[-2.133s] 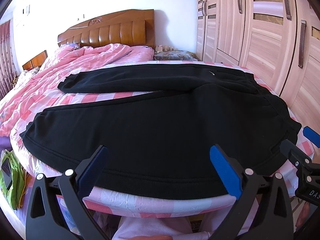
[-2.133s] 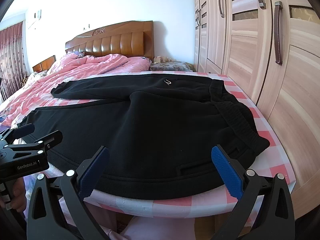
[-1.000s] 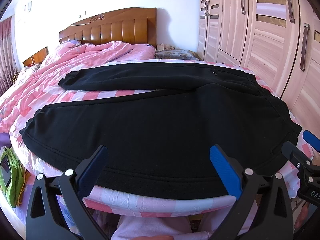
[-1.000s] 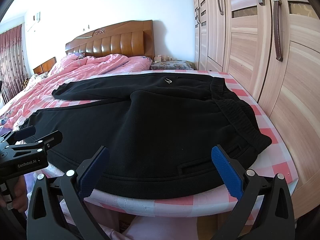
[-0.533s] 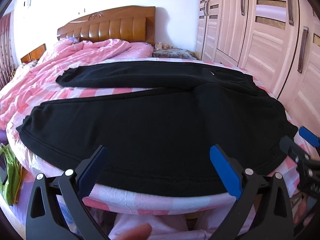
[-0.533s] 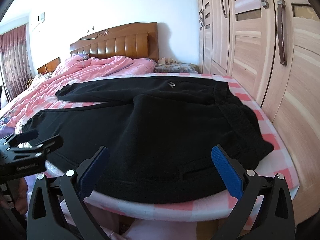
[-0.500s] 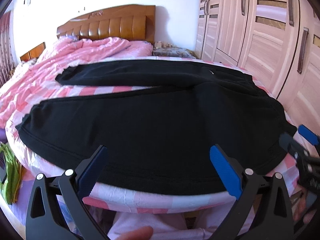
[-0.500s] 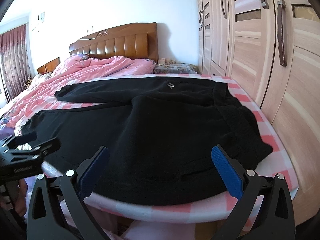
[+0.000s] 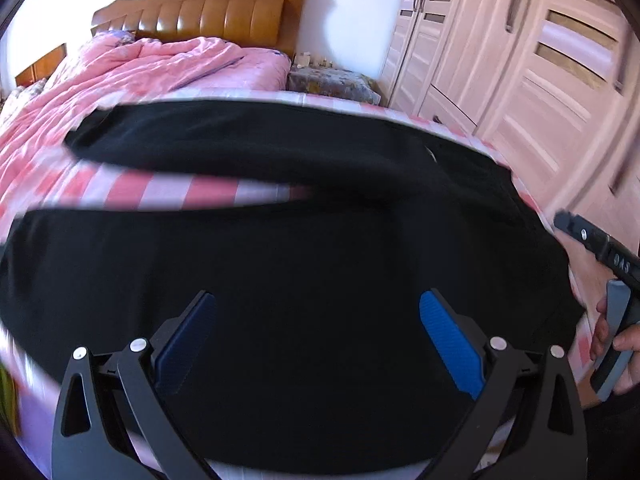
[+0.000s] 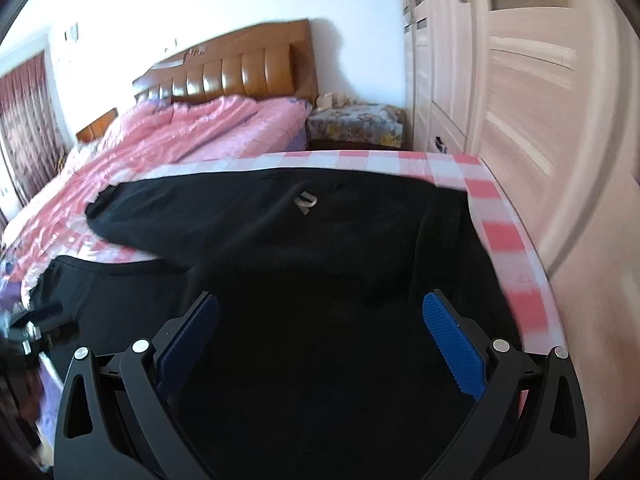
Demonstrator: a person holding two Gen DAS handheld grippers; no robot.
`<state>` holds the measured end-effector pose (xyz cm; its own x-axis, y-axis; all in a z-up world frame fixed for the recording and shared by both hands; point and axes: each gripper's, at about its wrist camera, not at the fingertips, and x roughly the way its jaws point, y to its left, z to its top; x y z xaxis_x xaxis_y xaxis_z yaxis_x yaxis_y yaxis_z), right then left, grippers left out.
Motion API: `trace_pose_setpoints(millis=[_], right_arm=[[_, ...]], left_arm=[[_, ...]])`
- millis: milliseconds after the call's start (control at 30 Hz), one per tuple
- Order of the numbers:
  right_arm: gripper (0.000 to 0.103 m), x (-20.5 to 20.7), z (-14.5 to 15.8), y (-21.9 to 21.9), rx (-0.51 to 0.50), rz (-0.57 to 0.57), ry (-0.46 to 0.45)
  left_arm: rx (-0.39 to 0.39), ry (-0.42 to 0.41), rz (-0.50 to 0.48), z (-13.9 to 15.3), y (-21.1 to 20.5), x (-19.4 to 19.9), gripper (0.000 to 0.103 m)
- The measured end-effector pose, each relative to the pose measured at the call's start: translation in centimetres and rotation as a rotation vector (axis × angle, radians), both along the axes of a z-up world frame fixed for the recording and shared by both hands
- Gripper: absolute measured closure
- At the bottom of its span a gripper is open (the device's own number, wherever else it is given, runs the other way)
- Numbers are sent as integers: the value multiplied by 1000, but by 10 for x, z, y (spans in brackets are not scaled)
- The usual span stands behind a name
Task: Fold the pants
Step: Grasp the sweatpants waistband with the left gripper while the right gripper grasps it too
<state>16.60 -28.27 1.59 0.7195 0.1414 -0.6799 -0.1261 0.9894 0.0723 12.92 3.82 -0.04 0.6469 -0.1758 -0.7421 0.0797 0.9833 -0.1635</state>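
Black pants [image 9: 304, 264] lie spread across the foot of the bed, legs pointing left, waistband to the right. A small pale logo [image 10: 305, 201] shows on the far leg. My left gripper [image 9: 318, 320] hangs open low over the near leg, nothing between its blue pads [image 9: 450, 350]. My right gripper [image 10: 320, 322] is open over the seat area near the waistband [image 10: 442, 236]. In the left wrist view the right gripper's body [image 9: 600, 248] shows at the right edge, held by a hand [image 9: 618, 344].
The bed has a pink-and-white checked sheet [image 10: 504, 240] and a pink quilt [image 9: 132, 68] toward a wooden headboard [image 9: 208, 12]. A nightstand [image 10: 356, 128] stands behind. Pale wardrobe doors [image 9: 532, 80] run close along the right side of the bed.
Both grippers have moved forward and down over the pants, which now fill the lower part of each view. Both views are motion-blurred. The jaws remain open.
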Motion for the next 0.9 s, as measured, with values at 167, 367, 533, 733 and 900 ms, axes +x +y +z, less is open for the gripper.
trace_pose_setpoints(millis=[167, 367, 533, 733, 900], right_arm=[[4, 101, -18, -32, -16, 41, 114], [4, 205, -39, -68, 55, 70, 201], [4, 255, -54, -70, 4, 213, 261], [4, 274, -74, -64, 1, 389, 347], [41, 261, -72, -57, 7, 476, 304]], left_arm=[[114, 39, -100, 7, -19, 130, 1], [238, 203, -347, -18, -59, 256, 2], [260, 128, -623, -28, -81, 314, 2], [219, 184, -848, -47, -96, 353, 2], [111, 254, -971, -49, -100, 382, 6]])
